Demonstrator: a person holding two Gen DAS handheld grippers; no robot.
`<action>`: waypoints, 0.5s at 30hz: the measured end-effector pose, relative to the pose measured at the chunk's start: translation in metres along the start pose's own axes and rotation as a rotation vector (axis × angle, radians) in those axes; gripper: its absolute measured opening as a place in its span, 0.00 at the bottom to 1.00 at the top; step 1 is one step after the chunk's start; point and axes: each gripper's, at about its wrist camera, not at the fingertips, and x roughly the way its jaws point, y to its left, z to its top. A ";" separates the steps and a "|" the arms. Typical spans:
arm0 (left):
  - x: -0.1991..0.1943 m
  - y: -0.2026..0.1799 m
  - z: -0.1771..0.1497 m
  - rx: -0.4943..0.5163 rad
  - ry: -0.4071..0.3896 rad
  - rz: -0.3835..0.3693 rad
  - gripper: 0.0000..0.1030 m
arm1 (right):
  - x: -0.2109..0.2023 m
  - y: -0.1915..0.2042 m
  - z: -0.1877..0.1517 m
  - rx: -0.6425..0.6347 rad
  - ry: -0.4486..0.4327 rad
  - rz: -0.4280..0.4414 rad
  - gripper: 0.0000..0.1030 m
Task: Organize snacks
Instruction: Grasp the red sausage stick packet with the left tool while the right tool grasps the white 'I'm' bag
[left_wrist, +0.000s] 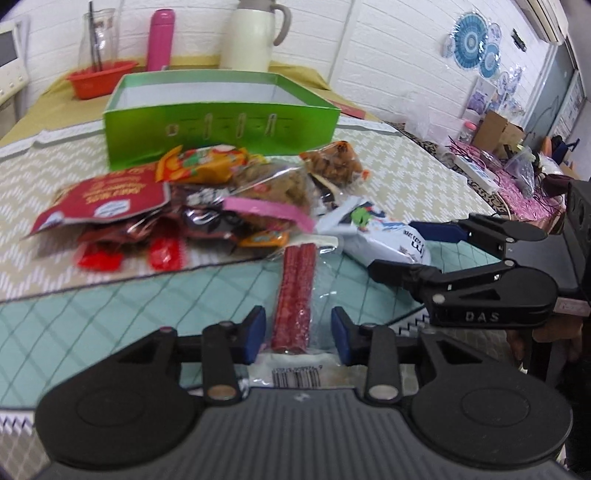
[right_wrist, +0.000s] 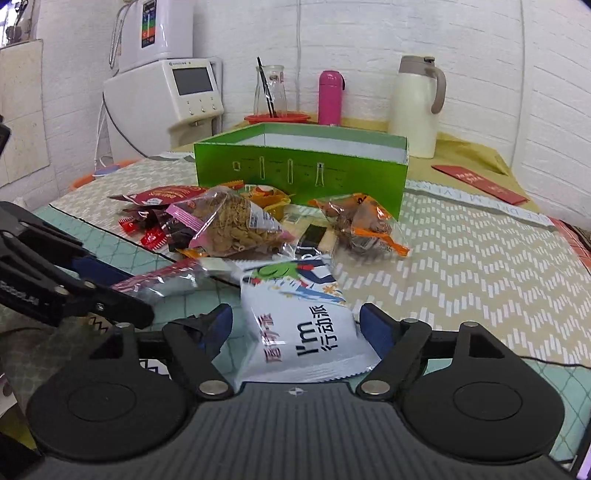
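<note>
Left tongs (left_wrist: 298, 328) apart astride red stick packet (left_wrist: 295, 295), right tongs (right_wrist: 295, 328) wide around white pouch (right_wrist: 299, 328).

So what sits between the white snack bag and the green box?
In the right wrist view, the white snack bag lies nearest; between it and the green box lie a clear bag of brown snacks and an orange-edged packet.

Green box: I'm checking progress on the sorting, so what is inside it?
The green box shows only bare white inner walls; its floor is hidden behind the front wall, so contents cannot be confirmed.
</note>
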 end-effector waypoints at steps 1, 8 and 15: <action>-0.003 0.001 -0.002 -0.007 0.000 0.002 0.42 | -0.002 0.001 -0.001 0.018 0.013 -0.012 1.00; -0.002 -0.005 -0.002 -0.022 -0.013 -0.014 0.50 | -0.027 0.015 -0.006 0.078 0.022 0.003 1.00; 0.003 -0.011 -0.002 0.015 -0.003 0.003 0.45 | -0.015 0.014 -0.003 0.094 0.037 -0.014 1.00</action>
